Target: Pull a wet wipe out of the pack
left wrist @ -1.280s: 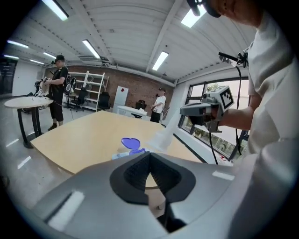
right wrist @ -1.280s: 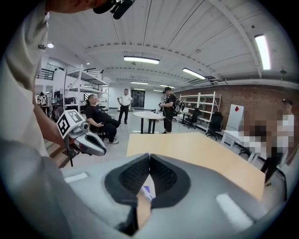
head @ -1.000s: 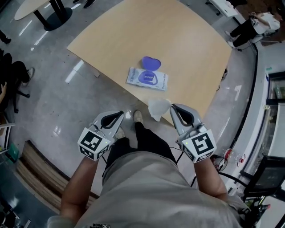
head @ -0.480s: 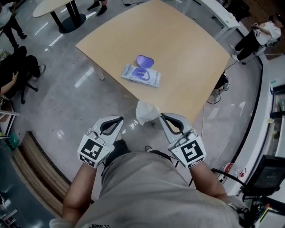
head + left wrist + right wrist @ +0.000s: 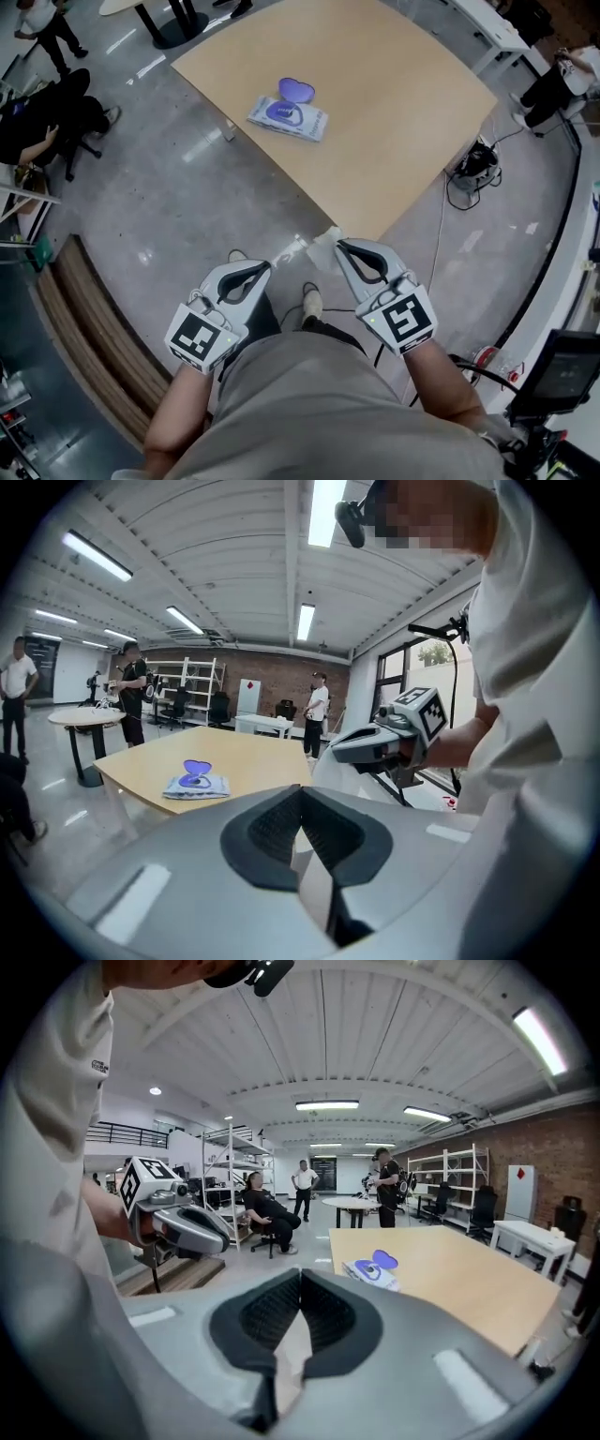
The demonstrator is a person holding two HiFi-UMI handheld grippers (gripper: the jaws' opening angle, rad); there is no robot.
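Far left: a seated person [image 5: 52,122], well apart from the table [image 5: 403,103].

Left gripper [image 5: 265,269]: jaws closed together with nothing between them, positioned over the floor.

Wipe pack [image 5: 288,116]: lies flat on the table. In the head view its long axis runs upper left to lower right. The purple lid [image 5: 296,91] is flipped open toward the far edge.

Wet wipe [image 5: 324,253]: clear of the pack and well apart from it, crumpled, just off the table's near corner.

Right gripper [image 5: 341,247]: jaws clamped on the wet wipe.

Right: cables [image 5: 473,161] lie on the floor.

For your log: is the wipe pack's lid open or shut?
Open: the purple lid is flipped back beyond the wet wipe pack.
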